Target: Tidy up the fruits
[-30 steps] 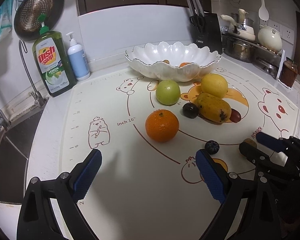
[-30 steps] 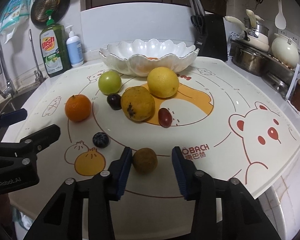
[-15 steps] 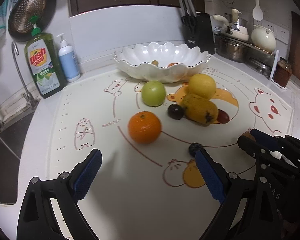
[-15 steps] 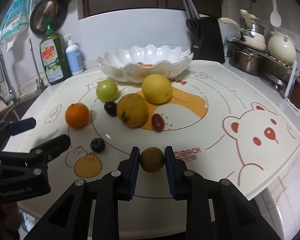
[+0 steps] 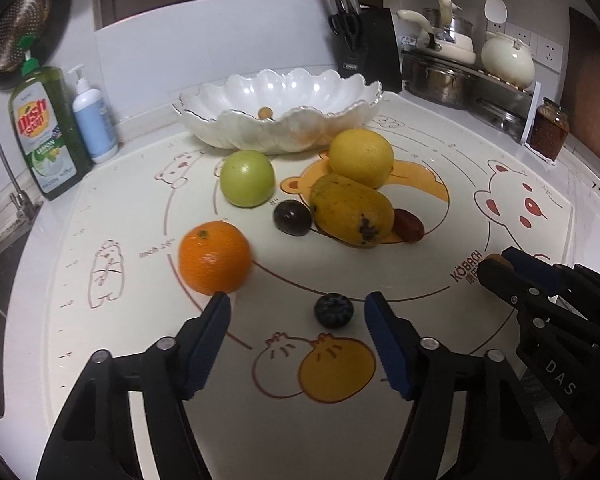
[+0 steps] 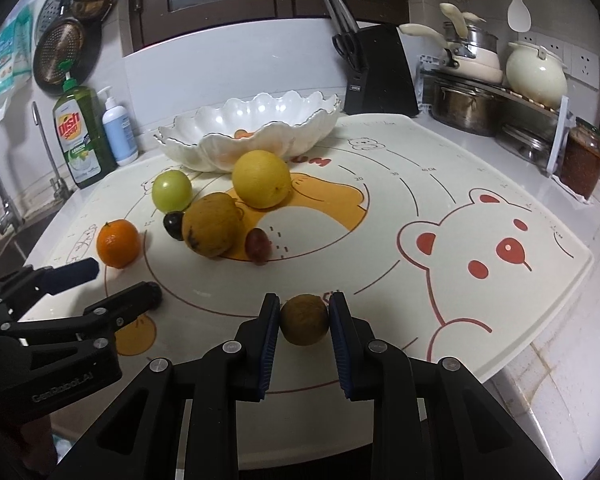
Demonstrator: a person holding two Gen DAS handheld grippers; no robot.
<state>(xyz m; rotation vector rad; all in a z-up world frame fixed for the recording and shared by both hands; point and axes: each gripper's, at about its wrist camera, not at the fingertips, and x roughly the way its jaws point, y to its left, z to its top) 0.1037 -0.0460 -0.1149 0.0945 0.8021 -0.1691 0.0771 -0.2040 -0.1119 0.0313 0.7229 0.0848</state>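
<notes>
My right gripper (image 6: 305,320) was clamped on a small brown round fruit (image 6: 304,319), its pads pressing both sides, at the near edge of the printed mat (image 6: 440,208), well in front of the white scalloped bowl (image 6: 260,120). My left gripper (image 5: 298,312) was closing, a dark blueberry (image 5: 334,310) lying between its blue pads (image 5: 384,344) untouched. Just left of the blueberry sat an orange (image 5: 215,256). Between the blueberry and the bowl lay a mango (image 5: 350,210), its long axis running diagonally, its near end angled to the right, beside a dark plum (image 5: 292,217). Nearer the bowl sat a green apple (image 5: 247,178) and a lemon-yellow fruit (image 5: 361,157).
</notes>
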